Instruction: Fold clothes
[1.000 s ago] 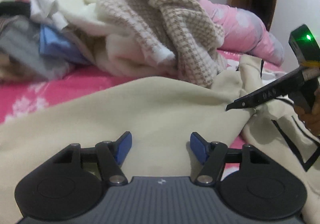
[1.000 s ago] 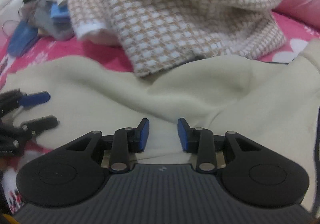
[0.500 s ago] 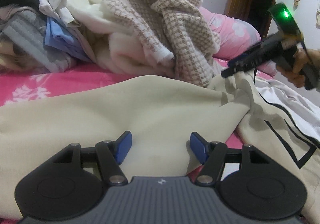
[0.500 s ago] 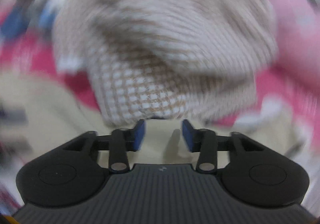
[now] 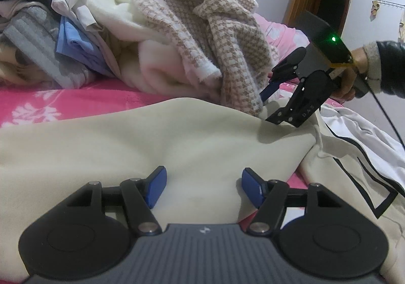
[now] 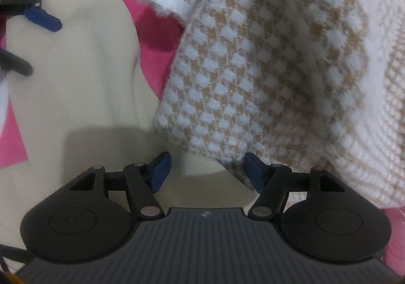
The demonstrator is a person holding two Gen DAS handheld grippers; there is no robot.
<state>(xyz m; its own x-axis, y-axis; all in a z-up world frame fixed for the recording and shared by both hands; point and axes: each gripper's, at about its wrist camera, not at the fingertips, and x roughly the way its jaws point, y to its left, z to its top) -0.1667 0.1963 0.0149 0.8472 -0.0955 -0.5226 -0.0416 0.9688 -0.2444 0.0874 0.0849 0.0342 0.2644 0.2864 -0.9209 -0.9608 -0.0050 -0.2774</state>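
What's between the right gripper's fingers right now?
Nothing gripped. The right gripper hangs open over the cream garment, with the checked knit's hem just ahead, as the right wrist view shows.

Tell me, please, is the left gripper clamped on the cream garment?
No, the left gripper stands open over the cream garment, with a clear gap between its blue pads and no cloth pinched.

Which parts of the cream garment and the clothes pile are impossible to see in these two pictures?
- Cream garment, left wrist view: its near edge is hidden behind the left gripper; its left side is cut off by the frame.
- Cream garment, right wrist view: the checked sweater covers its far part.
- Clothes pile, left wrist view: the lower items are buried; their kinds are unclear.
- Right gripper: whether its lower finger touches the cloth cannot be told.
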